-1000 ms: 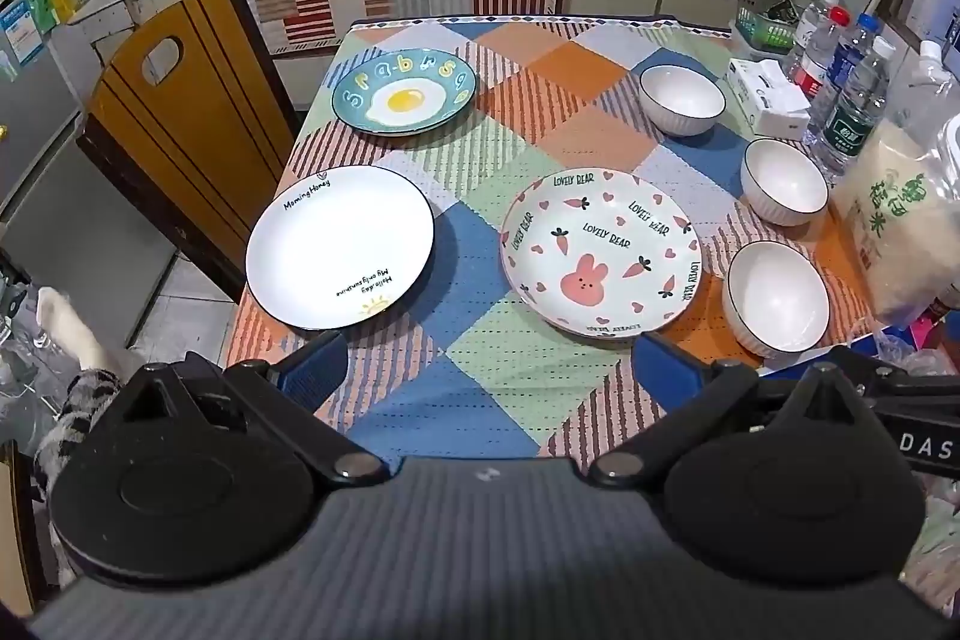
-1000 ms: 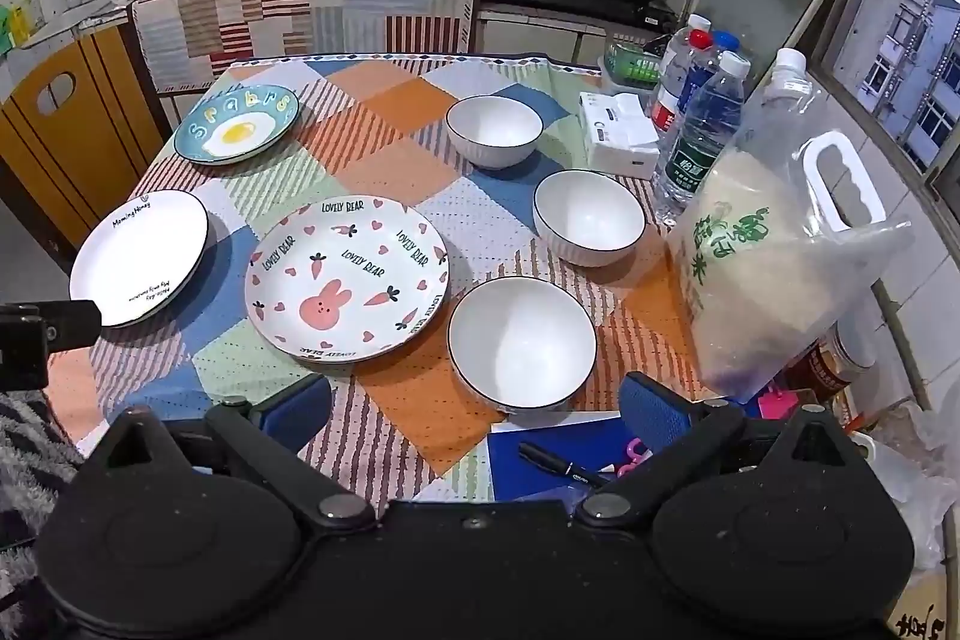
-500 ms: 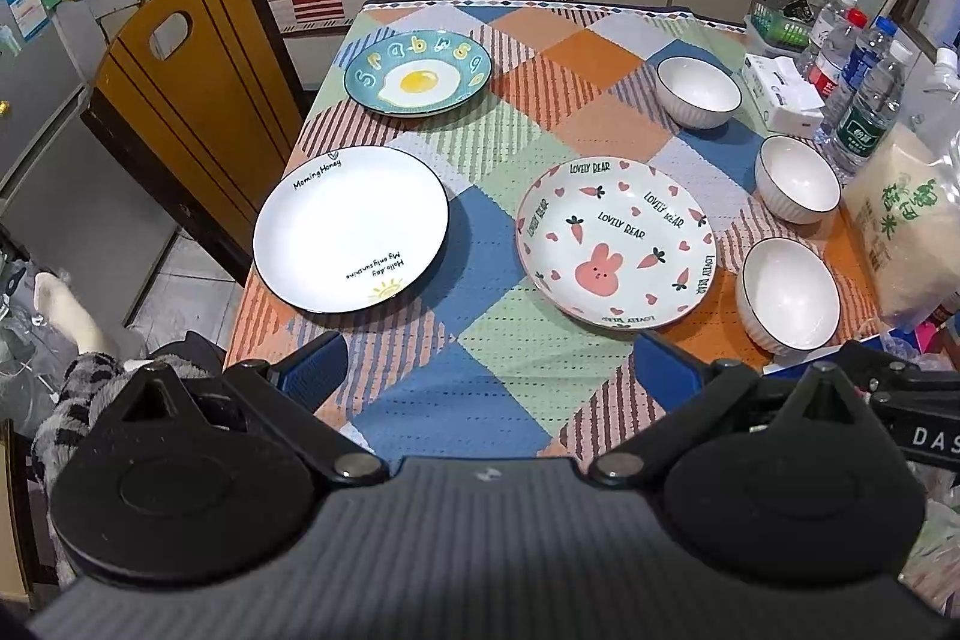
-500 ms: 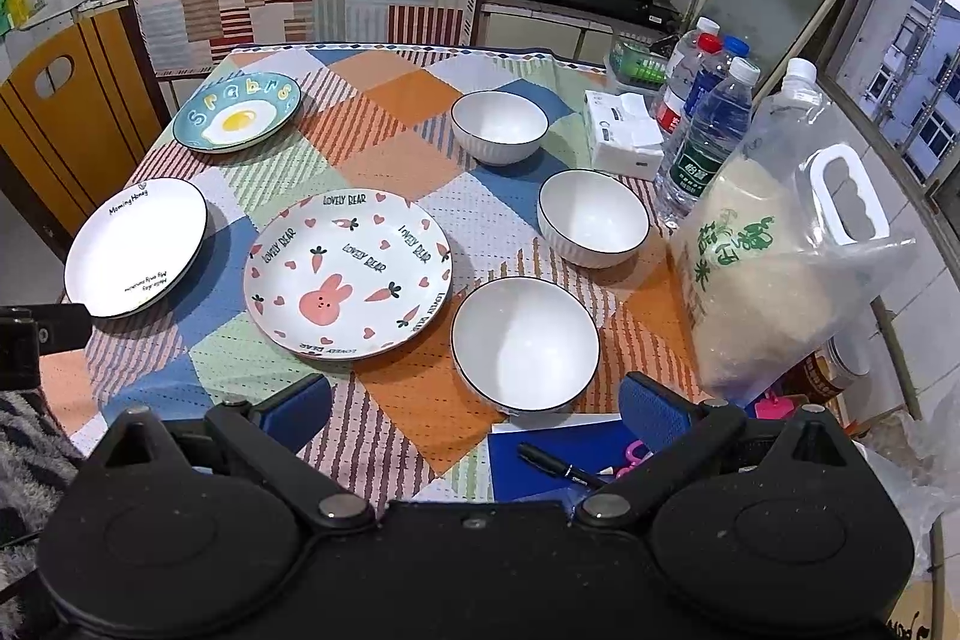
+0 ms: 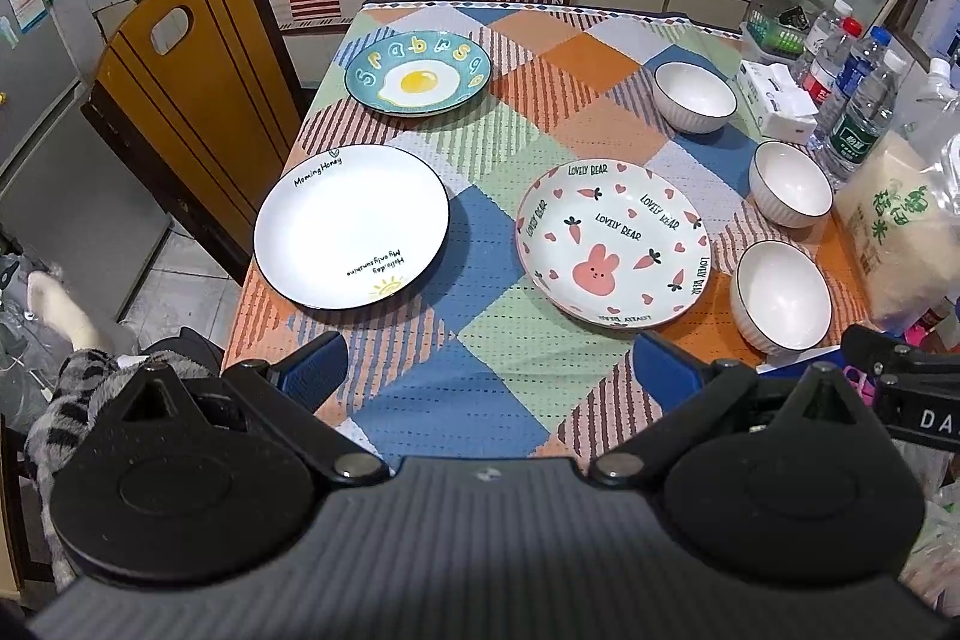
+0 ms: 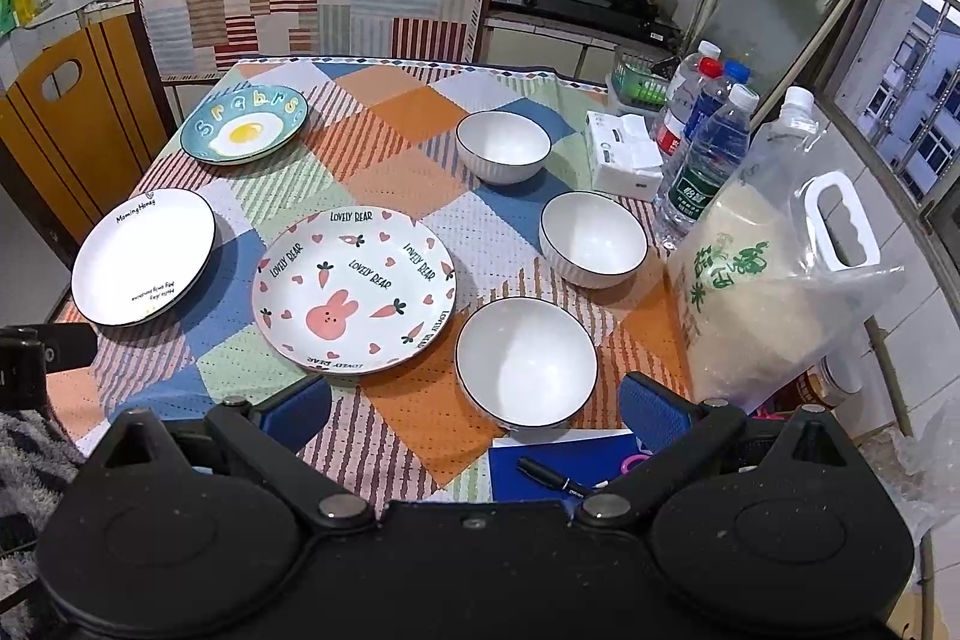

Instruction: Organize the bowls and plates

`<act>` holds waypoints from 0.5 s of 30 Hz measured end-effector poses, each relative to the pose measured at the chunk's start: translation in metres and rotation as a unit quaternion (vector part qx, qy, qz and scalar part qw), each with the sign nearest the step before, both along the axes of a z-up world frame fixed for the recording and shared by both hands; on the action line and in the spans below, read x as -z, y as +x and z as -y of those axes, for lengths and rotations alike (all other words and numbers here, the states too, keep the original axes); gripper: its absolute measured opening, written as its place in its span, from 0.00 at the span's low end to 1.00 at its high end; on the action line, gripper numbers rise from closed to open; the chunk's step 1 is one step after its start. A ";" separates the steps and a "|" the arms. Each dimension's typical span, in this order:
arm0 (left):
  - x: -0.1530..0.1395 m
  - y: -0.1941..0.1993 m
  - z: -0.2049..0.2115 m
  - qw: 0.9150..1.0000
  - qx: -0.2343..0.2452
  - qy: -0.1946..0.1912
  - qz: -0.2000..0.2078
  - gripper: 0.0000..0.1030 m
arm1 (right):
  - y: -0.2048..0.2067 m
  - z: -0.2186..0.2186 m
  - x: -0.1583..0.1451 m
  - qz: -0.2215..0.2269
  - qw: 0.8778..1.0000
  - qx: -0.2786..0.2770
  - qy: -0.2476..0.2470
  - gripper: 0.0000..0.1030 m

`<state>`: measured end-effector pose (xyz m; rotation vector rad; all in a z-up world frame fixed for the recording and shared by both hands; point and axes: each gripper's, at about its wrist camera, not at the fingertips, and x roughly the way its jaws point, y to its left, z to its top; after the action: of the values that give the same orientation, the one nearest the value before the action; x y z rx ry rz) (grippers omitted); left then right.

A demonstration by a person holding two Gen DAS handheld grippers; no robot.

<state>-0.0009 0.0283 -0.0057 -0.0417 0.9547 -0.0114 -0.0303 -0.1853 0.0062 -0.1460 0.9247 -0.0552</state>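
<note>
Three plates lie apart on the checked tablecloth: a white plate (image 5: pixel 351 226) (image 6: pixel 143 256) at the left, a pink rabbit plate (image 5: pixel 613 244) (image 6: pixel 354 289) in the middle, a teal fried-egg plate (image 5: pixel 417 71) (image 6: pixel 245 130) at the far left. Three white bowls stand in a column on the right: near bowl (image 5: pixel 783 295) (image 6: pixel 526 361), middle bowl (image 5: pixel 791 181) (image 6: pixel 593 238), far bowl (image 5: pixel 694 95) (image 6: pixel 503 145). My left gripper (image 5: pixel 489 370) is open and empty over the near table edge. My right gripper (image 6: pixel 474 412) is open and empty just in front of the near bowl.
A big rice bag (image 6: pixel 774 280), water bottles (image 6: pixel 705 160) and a tissue box (image 6: pixel 624 151) line the table's right side. A blue notebook with a pen (image 6: pixel 552 475) lies at the near right corner. A wooden chair (image 5: pixel 192 88) stands left of the table.
Both grippers have risen and pulled back slightly, so the table appears a little farther away. Plates and bowls have not moved. Both stay open.
</note>
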 end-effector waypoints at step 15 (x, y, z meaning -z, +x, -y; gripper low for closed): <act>-0.002 0.000 -0.003 1.000 0.000 0.004 -0.001 1.00 | -0.003 0.002 0.005 0.003 1.000 0.011 0.003 1.00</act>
<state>-0.0012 0.0314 -0.0035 -0.0344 0.9562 -0.0075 -0.0330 -0.1873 0.0010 -0.1308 0.9212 -0.0733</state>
